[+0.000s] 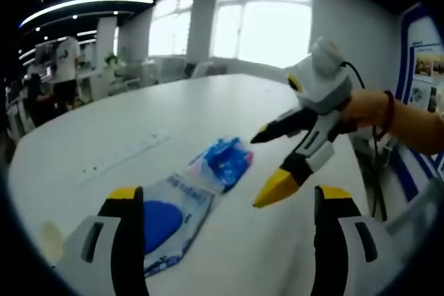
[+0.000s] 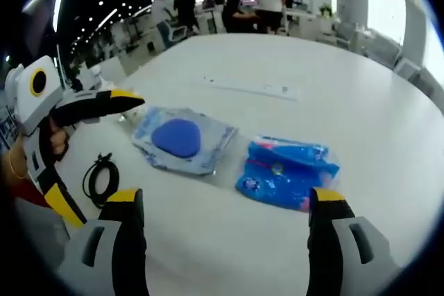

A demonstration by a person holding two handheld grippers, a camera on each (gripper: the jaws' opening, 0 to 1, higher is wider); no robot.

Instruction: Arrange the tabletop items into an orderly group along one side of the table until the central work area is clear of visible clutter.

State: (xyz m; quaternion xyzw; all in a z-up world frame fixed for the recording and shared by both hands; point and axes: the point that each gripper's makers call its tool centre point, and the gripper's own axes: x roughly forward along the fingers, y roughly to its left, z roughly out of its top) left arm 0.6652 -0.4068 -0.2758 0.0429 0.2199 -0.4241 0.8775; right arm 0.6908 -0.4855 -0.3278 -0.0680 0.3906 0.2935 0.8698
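While both grippers hover above the white table [image 2: 361, 81], nothing is held in either. The landmark is the clear packet with a blue pad [image 2: 182, 140] lying flat on the table. Just beside it, on its far side from the person holding the tools in the left gripper view, lies the blue printed packet [image 1: 225, 161]; the two packets look to be touching or nearly so at their edges. A coiled black cable [image 2: 100, 178] rests on the table near the pad packet, on the side toward the left gripper [image 2: 104, 105]. Beyond the pad packet a long white ruler-like strip [image 2: 253, 89] lies flat.

The left gripper's jaws stand wide apart, one jaw overlapping the pad packet in its own view, with no grasp. The right gripper [image 1: 267, 164], held in a hand [image 1: 371, 109] with a red bracelet, points downward at a slant toward the blue printed packet, jaws spread and clear of it.
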